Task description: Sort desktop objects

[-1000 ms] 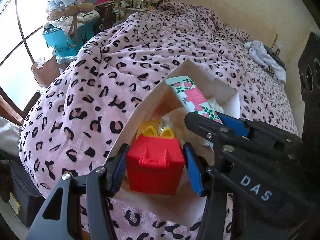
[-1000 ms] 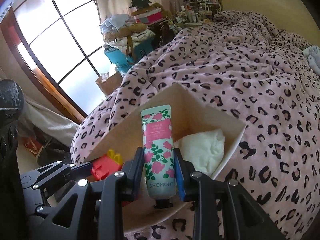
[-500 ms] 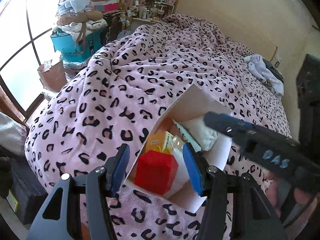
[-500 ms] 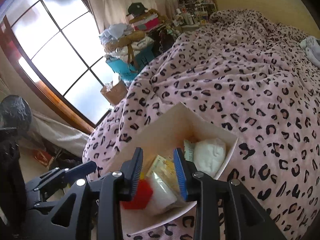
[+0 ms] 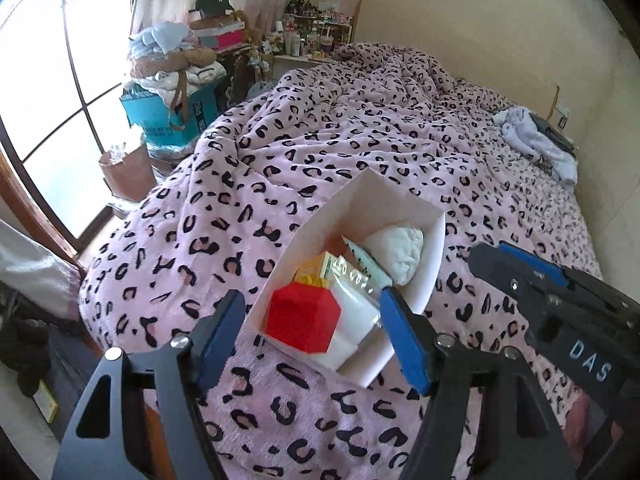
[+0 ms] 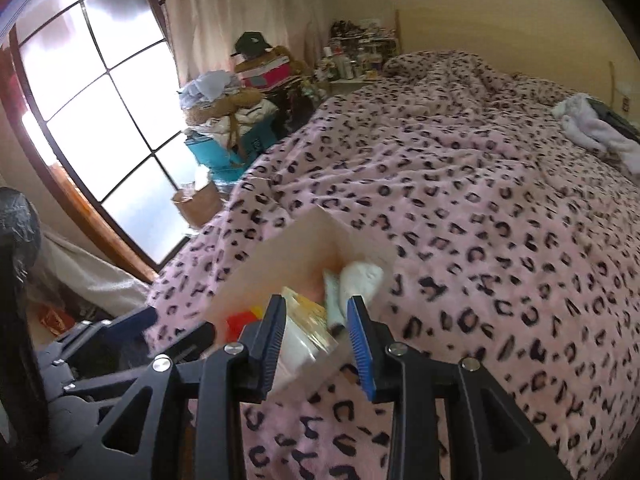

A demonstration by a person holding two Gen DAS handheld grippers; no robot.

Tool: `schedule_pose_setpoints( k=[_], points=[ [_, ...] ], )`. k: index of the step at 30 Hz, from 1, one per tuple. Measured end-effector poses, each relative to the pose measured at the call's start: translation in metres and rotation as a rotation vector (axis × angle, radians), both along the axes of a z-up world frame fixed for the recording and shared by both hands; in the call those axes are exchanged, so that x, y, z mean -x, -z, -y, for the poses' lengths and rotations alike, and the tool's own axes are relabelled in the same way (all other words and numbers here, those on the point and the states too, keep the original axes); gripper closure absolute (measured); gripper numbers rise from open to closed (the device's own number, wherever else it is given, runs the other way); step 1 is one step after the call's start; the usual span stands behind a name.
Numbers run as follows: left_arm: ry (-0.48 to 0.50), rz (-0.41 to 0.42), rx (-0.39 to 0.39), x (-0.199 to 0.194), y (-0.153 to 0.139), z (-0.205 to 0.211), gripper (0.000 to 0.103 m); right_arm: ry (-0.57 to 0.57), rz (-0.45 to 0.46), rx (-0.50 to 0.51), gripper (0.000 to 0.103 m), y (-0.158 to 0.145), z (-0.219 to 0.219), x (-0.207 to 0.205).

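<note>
Room: you are over a bed (image 5: 360, 128) under a pink leopard-print blanket, with a window and a heap of clutter beyond it
Landmark: the white cardboard box (image 5: 434, 240) lies on the blanket near the bed's near edge
In the box: the red house-shaped box (image 5: 302, 322) sits at the near end; behind it a yellow packet (image 5: 316, 270), a clear wrapped pack (image 5: 352, 312), a floral tube (image 5: 370, 266) and, at the far end, a white wad (image 5: 398, 248)
Left claw (image 5: 312, 336): wide apart, holding nothing, hovering above the box's near end
Right claw (image 6: 316, 336): parted, empty, also above the near end; that view is blurred
Task state: the small things all lie inside the box; no loose ones show on the blanket
Risk: the box rests on soft, sloping bedding close to the edge, so a nudge from either claw could tip or slide it off
Risk: your two claws are close together and could knock each other
</note>
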State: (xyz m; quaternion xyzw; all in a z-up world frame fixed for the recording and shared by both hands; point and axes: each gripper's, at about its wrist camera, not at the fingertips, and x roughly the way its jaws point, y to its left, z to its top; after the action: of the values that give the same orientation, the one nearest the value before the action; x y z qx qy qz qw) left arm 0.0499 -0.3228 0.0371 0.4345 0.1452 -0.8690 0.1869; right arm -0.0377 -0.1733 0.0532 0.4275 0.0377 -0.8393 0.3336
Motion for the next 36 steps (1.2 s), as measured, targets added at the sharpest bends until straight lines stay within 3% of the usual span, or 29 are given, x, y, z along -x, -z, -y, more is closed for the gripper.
schedule_pose_setpoints(
  k=[8, 10, 15, 26, 36],
  points=[
    [0.000, 0.014, 0.060, -0.019, 0.005, -0.026, 0.027, 0.101, -0.001, -0.090, 0.070, 0.027, -0.033, -0.030],
    [0.000, 0.017, 0.075, -0.024, 0.006, -0.032, 0.022, 0.111, 0.004, -0.098, 0.070, 0.032, -0.035, -0.036],
    [0.001, 0.026, 0.112, -0.036, 0.009, -0.049, 0.021, 0.130, -0.004, -0.112, 0.070, 0.039, -0.036, -0.048],
    [-0.040, 0.073, 0.109, -0.040, 0.039, -0.015, 0.020, 0.174, -0.020, -0.201, 0.070, 0.062, 0.002, -0.055],
    [-0.035, 0.061, 0.070, -0.035, 0.044, 0.011, 0.020, 0.216, -0.049, -0.233, 0.070, 0.060, 0.025, -0.054]
  ],
)
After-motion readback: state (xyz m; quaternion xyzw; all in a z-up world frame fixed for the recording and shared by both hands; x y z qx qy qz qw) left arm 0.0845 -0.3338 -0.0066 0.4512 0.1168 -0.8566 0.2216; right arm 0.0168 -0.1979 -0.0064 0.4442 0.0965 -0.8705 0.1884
